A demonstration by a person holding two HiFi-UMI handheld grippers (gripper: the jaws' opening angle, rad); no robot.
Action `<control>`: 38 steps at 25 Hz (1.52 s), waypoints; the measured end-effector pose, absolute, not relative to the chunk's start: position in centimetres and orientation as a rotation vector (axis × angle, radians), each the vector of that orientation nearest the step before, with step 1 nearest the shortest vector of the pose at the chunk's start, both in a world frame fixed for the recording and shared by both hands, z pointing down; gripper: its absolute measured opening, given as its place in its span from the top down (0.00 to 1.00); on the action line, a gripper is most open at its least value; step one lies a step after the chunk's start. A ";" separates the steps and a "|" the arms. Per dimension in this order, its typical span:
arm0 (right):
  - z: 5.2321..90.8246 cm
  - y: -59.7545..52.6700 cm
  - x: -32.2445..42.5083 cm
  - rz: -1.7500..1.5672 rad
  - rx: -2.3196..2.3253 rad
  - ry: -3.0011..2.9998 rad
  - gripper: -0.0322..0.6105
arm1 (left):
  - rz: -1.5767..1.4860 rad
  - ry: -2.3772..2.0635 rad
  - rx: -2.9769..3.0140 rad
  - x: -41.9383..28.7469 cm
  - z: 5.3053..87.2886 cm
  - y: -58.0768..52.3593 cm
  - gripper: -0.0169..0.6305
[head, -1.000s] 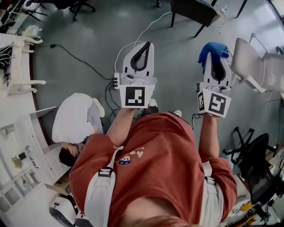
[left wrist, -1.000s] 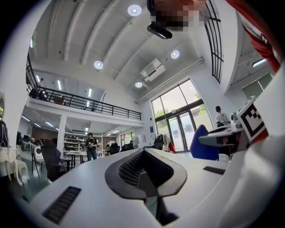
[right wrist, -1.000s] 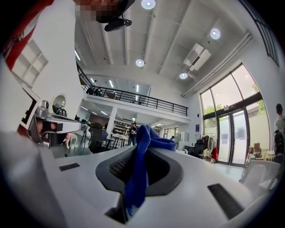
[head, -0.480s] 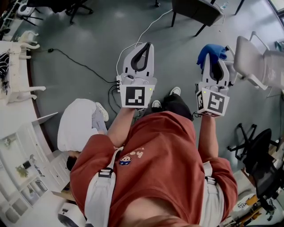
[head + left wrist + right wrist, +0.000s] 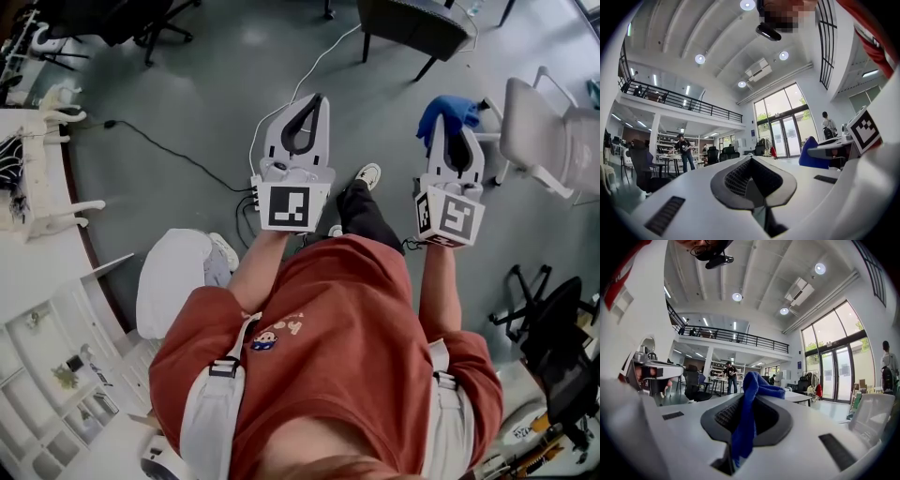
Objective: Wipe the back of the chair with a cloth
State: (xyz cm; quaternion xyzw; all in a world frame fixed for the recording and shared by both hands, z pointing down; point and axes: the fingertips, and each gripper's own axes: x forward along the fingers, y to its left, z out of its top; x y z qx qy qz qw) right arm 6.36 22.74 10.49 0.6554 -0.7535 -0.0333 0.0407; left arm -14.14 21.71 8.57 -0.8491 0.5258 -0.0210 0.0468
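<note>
Approach step by my read, wiping not begun. Right gripper point(image 5: 455, 129) clamped on cloth point(image 5: 448, 105), soft blue fabric bunched over tips. Left gripper point(image 5: 313, 101) jaws together, nothing between. Chair point(image 5: 536, 127) off to right, well apart from cloth: pale, smooth, probably plastic, hard to tell. Next I'd carry cloth to backrest, press flat.

Crumpled blue cloth point(image 5: 448, 107), pinched between jaws, near pale chair point(image 5: 544, 127).
</note>
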 end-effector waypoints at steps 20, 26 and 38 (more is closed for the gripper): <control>14.3 6.6 18.3 0.051 2.149 -2.137 0.86 | -0.091 1.373 -2.659 -0.9 10.1 1.6 0.95; 15.0 4.0 16.7 0.060 2.155 -2.102 0.86 | -0.065 1.337 -2.671 -2.1 10.6 -1.3 0.95; 23.7 0.0 15.4 0.183 2.130 -2.037 0.86 | -0.038 1.271 -2.759 -2.6 18.6 -5.7 0.95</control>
